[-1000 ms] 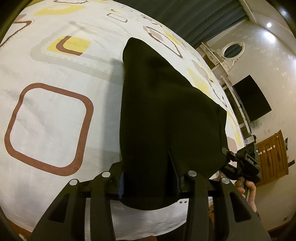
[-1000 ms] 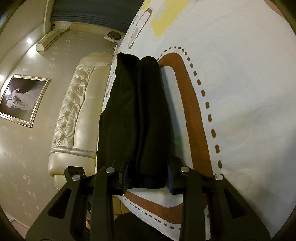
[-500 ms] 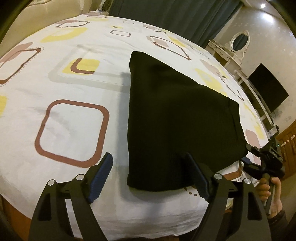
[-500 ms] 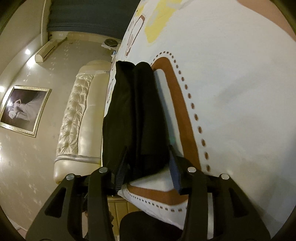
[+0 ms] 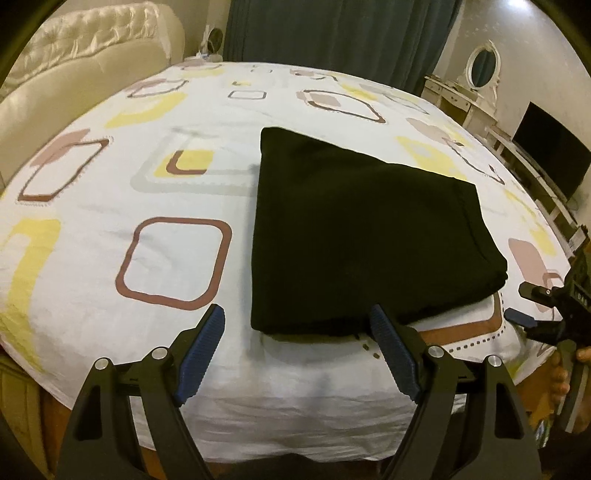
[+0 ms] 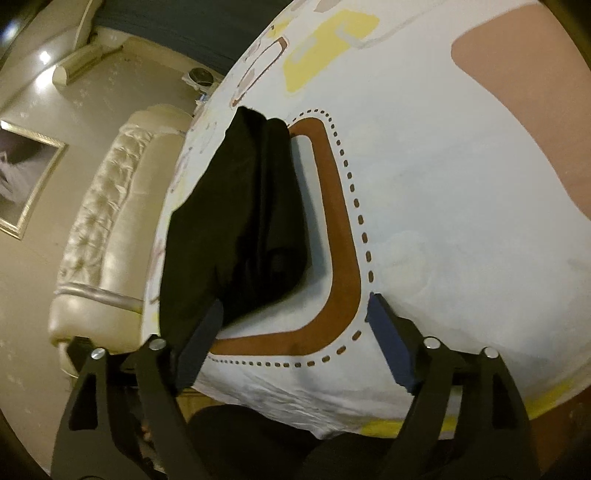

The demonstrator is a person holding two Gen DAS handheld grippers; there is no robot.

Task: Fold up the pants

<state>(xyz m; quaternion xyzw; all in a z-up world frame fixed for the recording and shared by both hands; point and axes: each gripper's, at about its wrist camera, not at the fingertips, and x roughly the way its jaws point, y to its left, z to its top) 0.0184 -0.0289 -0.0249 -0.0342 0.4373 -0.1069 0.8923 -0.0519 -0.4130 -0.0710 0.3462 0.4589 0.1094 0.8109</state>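
Observation:
The black pants (image 5: 354, 236) lie folded into a flat stack on the patterned bed sheet (image 5: 110, 206), near the bed's front edge. My left gripper (image 5: 295, 325) is open and empty, just short of the stack's near edge. My right gripper (image 6: 295, 314) is open and empty; in its view the folded pants (image 6: 236, 221) lie ahead and left, their near corner hidden behind the left finger. The right gripper also shows in the left wrist view (image 5: 546, 310), off the stack's right corner.
A cream tufted headboard (image 5: 74, 55) stands at the bed's left. Dark curtains (image 5: 332, 33) hang behind. A dressing table with an oval mirror (image 5: 480, 70) and a black TV (image 5: 550, 151) stand to the right. The bed's front edge drops off just under both grippers.
Both grippers were shut on the pants' near edge a second ago. The left opened first, then the right; both have let go and drawn back. The pants now rest flat.

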